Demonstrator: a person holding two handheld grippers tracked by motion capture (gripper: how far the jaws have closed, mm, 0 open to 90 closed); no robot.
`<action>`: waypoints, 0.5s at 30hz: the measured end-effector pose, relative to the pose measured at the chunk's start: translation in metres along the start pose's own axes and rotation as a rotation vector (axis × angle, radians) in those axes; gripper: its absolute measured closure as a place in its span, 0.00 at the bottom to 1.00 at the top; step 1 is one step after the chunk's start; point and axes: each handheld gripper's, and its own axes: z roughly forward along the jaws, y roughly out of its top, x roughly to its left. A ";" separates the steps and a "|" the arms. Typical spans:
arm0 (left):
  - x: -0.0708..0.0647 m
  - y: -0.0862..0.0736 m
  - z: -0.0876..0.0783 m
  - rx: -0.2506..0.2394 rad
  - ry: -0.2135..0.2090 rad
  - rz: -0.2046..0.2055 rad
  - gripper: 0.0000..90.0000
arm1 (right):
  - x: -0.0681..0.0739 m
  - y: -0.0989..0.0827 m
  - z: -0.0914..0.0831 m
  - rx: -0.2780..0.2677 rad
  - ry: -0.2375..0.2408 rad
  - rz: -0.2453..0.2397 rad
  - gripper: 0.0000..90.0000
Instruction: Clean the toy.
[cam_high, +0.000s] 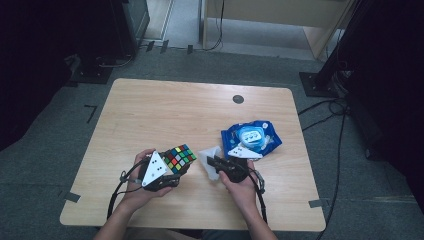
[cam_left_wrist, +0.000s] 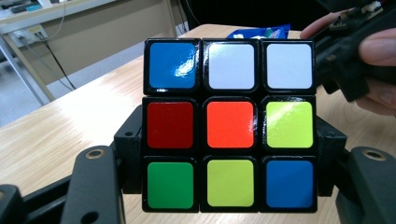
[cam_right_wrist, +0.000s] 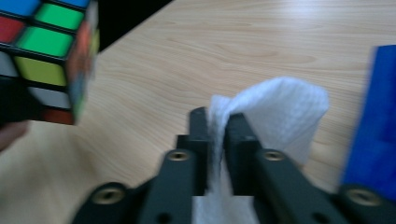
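High view: left gripper (cam_high: 172, 172) clamps a scrambled puzzle cube (cam_high: 179, 158) just above the near-left part of the counter (cam_high: 165, 107), jaws pressed on two opposite side faces. Right gripper (cam_high: 212, 162) sits just right of the cube, pinching a white wipe (cam_high: 211, 155); in the right gripper view the jaws are nearly together with the wipe (cam_right_wrist: 275, 112) squeezed between them, its free end folding up and over the tips. Blue wipe pack (cam_high: 251, 138) lies on the counter just behind the right gripper, flat, lid side up. Step in hand looks like wiping the cube with the wipe. To do it well: keep the left grip steady and the cube still, bring the wipe's loose fold flat against an exposed face, and drag across the stickers with light pressure so the cube doesn't twist out of the jaws; watch that the gripper tips don't knock the cube's edge. In the left gripper view the cube (cam_left_wrist: 230, 126) faces the camera square-on, rows level, white and blue row on top. A cube has no long axis; in the high view it sits tilted, top face angled toward the far right. The wipe's long axis runs roughly along the right gripper's jaws.
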 end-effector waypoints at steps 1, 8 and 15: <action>0.001 0.000 -0.001 -0.001 0.002 -0.001 0.38 | 0.001 0.000 0.002 0.018 0.000 -0.005 0.73; 0.006 0.000 -0.004 -0.010 0.013 -0.012 0.38 | -0.015 0.005 -0.012 0.021 -0.048 -0.054 0.57; 0.006 0.001 -0.006 -0.008 0.011 -0.011 0.38 | 0.014 0.007 0.008 -0.030 -0.094 -0.224 0.36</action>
